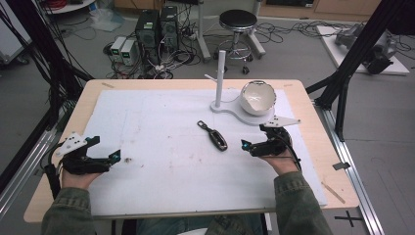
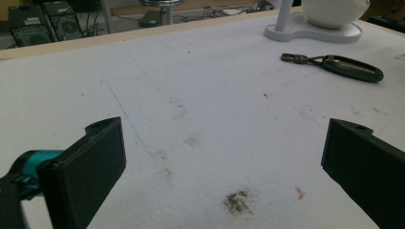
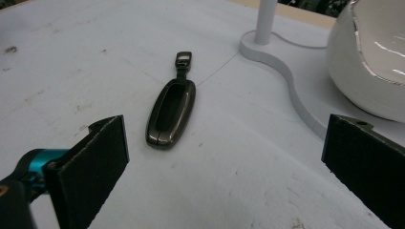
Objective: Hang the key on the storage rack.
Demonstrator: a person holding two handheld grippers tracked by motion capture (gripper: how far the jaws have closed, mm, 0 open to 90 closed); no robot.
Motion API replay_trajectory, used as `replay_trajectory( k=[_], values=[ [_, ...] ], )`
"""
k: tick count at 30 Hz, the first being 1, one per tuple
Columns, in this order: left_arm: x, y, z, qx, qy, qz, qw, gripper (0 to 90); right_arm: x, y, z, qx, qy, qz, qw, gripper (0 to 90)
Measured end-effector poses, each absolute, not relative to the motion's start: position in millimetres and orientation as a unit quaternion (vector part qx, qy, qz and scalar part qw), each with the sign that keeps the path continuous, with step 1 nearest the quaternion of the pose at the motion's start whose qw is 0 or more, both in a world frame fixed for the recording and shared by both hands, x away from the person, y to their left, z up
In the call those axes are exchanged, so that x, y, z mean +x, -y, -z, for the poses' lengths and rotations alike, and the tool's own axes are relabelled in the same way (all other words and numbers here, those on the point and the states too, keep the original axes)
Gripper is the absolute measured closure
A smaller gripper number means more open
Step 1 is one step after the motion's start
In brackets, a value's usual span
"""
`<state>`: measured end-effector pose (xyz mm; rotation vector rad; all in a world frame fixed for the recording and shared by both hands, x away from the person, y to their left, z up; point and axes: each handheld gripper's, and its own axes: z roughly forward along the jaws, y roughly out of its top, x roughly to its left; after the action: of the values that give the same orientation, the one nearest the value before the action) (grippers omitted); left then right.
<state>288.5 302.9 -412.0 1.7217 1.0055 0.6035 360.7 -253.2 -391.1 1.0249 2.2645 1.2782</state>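
On the white mat (image 1: 161, 166), a dark key fob (image 1: 216, 137) lies flat near centre, close to the stand (image 1: 219, 73) and bowl (image 1: 258, 97). Right gripper (image 1: 250, 145): jaws apart, just beside the fob. Left gripper (image 1: 110, 159): jaws apart, empty, well apart from it.

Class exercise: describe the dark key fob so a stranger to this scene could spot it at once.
Start at the white stand with its upright post at the table's far side. Just in front lies the key fob, flat on the white mat. It is the one slim, dark, glossy piece, clip at one end.
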Motion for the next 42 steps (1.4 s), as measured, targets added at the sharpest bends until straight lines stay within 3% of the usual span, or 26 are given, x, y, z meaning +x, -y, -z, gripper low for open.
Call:
replay_trajectory(
  k=[42],
  values=[
    [297, -298, 415, 0.715, -0.411, -0.24, 0.512, 1.7, 438, 143, 389, 0.315, -0.871, -0.365, 0.097, 1.0]
  ],
)
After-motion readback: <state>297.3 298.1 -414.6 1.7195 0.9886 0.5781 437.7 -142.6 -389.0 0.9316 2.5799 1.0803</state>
